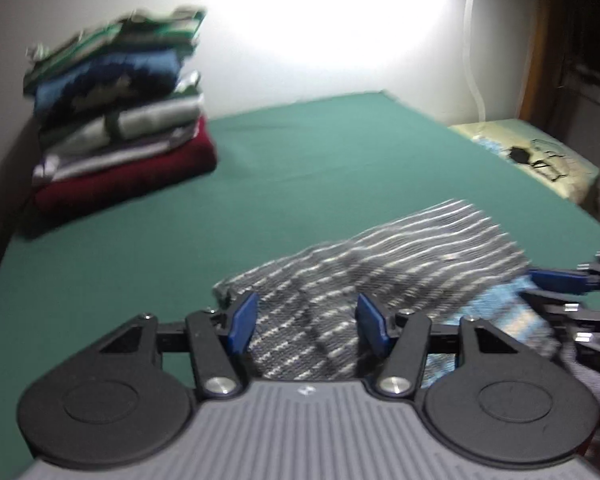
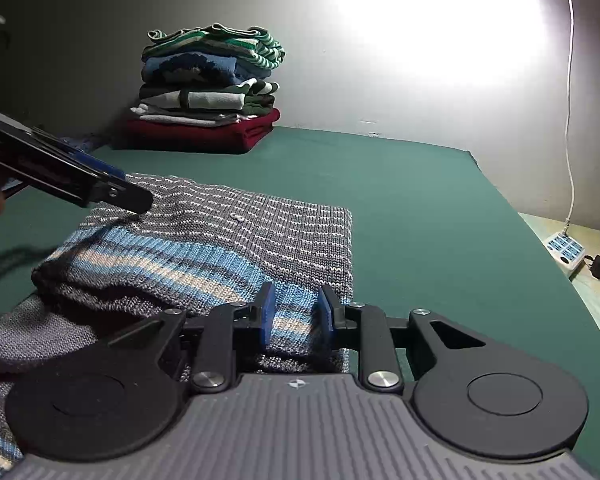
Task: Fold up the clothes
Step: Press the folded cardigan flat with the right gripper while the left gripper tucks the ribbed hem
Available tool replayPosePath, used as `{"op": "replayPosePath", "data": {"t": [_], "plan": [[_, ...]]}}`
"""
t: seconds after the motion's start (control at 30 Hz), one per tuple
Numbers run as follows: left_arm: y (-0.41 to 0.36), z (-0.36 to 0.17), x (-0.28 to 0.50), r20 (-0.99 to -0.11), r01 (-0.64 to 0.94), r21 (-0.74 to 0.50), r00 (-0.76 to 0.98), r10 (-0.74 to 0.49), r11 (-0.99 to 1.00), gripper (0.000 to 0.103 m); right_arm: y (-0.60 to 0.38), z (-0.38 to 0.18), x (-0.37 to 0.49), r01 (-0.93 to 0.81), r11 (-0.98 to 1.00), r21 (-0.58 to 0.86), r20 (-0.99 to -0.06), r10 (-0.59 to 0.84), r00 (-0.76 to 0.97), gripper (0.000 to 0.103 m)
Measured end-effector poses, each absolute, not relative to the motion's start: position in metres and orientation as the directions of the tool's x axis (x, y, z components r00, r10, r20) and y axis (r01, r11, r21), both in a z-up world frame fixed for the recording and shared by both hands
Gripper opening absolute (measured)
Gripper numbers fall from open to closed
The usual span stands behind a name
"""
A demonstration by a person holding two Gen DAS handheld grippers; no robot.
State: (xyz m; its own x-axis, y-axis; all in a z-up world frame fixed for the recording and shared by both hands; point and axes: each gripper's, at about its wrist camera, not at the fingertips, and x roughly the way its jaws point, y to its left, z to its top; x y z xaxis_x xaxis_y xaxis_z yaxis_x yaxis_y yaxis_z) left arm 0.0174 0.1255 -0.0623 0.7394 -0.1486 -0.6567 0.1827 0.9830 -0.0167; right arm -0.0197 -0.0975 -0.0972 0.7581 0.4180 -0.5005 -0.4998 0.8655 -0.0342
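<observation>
We're mid-fold on the grey striped sweater [image 2: 236,232], lying centre-frame on the green table [image 2: 420,208]. Right gripper [image 2: 296,316] pinches the blue-banded hem [image 2: 148,264], lifted so it can carry over the body. Left gripper [image 1: 306,322] is spread, nothing gripped, over the knit at lower centre, likely to pin or smooth it. Finished stack [image 2: 208,88] sits upper left, clear of the work.

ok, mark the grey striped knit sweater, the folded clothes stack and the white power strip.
grey striped knit sweater [image 2: 260,232]: right wrist view, flat upper panel.
folded clothes stack [image 2: 208,92]: right wrist view, middle layers.
white power strip [image 2: 565,251]: right wrist view, socket face.
</observation>
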Motion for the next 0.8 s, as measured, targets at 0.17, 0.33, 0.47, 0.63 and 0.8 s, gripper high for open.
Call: {"op": "replayPosePath", "data": {"t": [0.17, 0.33, 0.47, 0.63, 0.8], "plan": [[0.141, -0.07, 0.014, -0.663, 0.188, -0.093, 0.721, -0.202, 0.978, 0.067, -0.098, -0.097, -0.022, -0.499, 0.866, -0.039, -0.496, 0.417, 0.762, 0.024], [0.146, -0.063, -0.006, -0.665, 0.201, -0.11, 0.713, -0.222, 0.973, 0.067, -0.098, -0.096, -0.023, -0.497, 0.867, -0.036, -0.496, 0.417, 0.762, 0.024], [0.146, -0.05, -0.028, -0.657, 0.199, -0.097, 0.724, -0.213, 0.975, 0.069, -0.098, -0.097, -0.023, -0.496, 0.868, -0.039, -0.495, 0.414, 0.764, 0.024], [0.128, -0.036, -0.061, -0.611, 0.203, -0.032, 0.771, -0.18, 0.979, 0.081, -0.1, -0.097, -0.022, -0.495, 0.868, -0.025, -0.496, 0.42, 0.76, 0.025], [0.106, -0.051, -0.07, -0.608, 0.199, -0.001, 0.778, -0.159, 0.98, 0.069, -0.099, -0.097, -0.022, -0.494, 0.869, -0.028, -0.496, 0.417, 0.762, 0.025]]}}
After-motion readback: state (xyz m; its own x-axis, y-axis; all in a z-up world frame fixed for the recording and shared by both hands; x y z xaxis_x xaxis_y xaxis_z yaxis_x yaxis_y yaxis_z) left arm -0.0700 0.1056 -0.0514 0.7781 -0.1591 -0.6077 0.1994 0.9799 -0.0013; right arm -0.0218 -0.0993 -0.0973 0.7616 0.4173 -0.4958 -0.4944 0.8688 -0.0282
